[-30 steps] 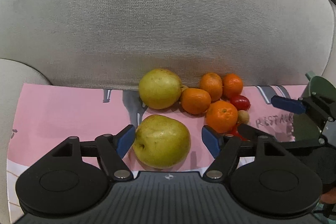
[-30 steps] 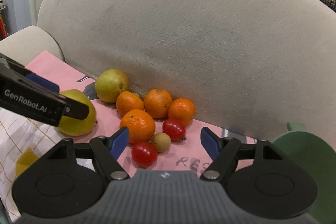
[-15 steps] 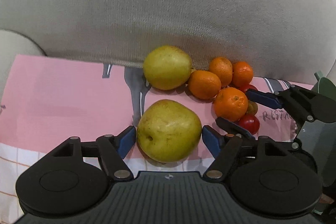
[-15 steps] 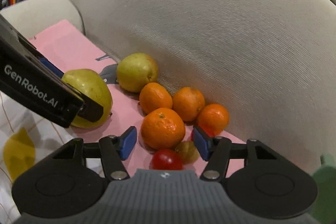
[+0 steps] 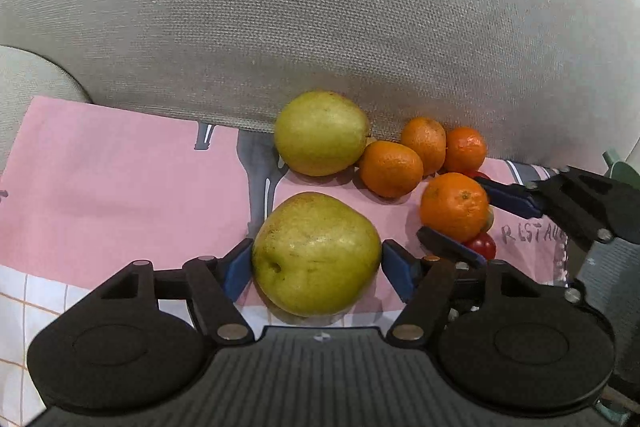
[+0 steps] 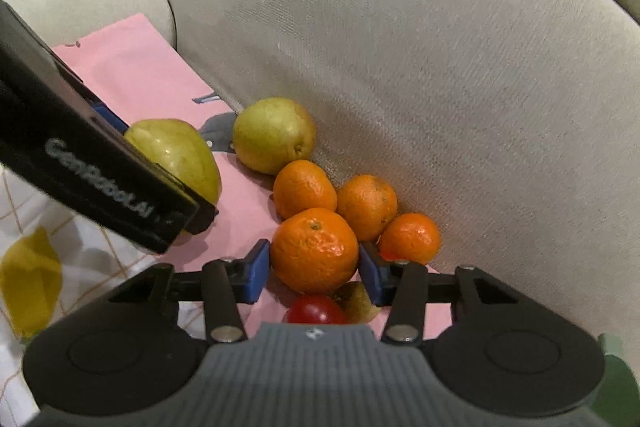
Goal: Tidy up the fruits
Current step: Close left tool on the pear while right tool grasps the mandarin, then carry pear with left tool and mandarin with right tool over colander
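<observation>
Left gripper jaws narrowed, pinching yellow-green pear, frame centre. Right gripper jaws closed onto large orange mandarin. Both fruits seemingly ready for lifting.

Two large yellow-green round pears. Four orange mandarins. Two small red cherry tomatoes. One small brownish-green round fruit.

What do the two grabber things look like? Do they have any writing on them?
Both are black plastic with blue pads on the fingertips. The left gripper and right gripper each have a ribbed grey body, two round black discs and silver screws. The left one's side reads "GenRobot.AI" in pale letters.
</observation>
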### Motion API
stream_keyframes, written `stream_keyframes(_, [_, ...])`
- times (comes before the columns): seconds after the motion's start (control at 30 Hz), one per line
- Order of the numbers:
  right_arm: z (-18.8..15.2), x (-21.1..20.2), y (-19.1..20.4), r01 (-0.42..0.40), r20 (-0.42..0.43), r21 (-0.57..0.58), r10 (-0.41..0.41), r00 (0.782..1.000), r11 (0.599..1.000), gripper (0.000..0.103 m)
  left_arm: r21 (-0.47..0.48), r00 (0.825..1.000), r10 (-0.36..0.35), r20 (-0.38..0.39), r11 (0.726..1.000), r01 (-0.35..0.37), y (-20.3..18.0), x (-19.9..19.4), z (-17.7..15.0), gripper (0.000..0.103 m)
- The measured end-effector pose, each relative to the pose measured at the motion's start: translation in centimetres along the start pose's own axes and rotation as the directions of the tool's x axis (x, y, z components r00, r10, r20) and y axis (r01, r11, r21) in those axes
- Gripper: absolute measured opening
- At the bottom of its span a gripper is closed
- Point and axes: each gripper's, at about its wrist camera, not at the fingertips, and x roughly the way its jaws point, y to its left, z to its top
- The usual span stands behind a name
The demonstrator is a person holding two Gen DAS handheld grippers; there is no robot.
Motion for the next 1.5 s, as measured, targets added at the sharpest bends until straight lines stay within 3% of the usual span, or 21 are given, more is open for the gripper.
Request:
stream_keyframes(0.37, [-0.4,-8.1,-1.3,0.017,0.078,0.115,-0.026,0.997,0.993,0.045,-0.022,0.996,-0.036,0.085,0.999,0.038,-2.0,-7.1,-0.8,0.078])
stream_keyframes(0.6, [-2.3,-14.6,-2.4,0.031,0.117,0.204,-0.056,0.992,0.978,0.045,0.077,0.989,-0.07,0.128,0.995,0.061,-6.6,-11.6,-1.9,0.078])
stream_keyframes(0.8, [-4.8,-18.3,-4.2,0.061,0.1,0.253,-0.089,0.991,0.965,0.045,0.179,0.983,-0.129,0.133,0.978,0.104,-11.7,-13.6,-2.5,0.078])
stream_keyframes(1.07, [-9.0,-19.5,-8.3,0.116,0.011,0.351,-0.128,0.992,0.929,0.045,0.329,0.977,-0.204,0.056,0.928,0.175,-18.9,-12.4,-2.5,0.078])
stream_keyframes(1.2, [-11.4,-19.0,-9.8,0.148,-0.064,0.377,-0.133,0.989,0.915,0.045,0.418,0.973,-0.231,0.002,0.884,0.209,-22.5,-11.2,-2.7,0.078])
stream_keyframes(1.33, [-13.1,-17.9,-10.8,0.14,-0.118,0.396,-0.101,0.988,0.908,0.045,0.481,0.974,-0.219,-0.057,0.849,0.219,-25.0,-9.0,-2.7,0.078])
stream_keyframes(1.5, [-13.9,-16.6,-11.4,0.119,-0.155,0.38,-0.064,0.986,0.917,0.045,0.529,0.979,-0.168,-0.117,0.823,0.205,-26.4,-6.4,-2.9,0.078])
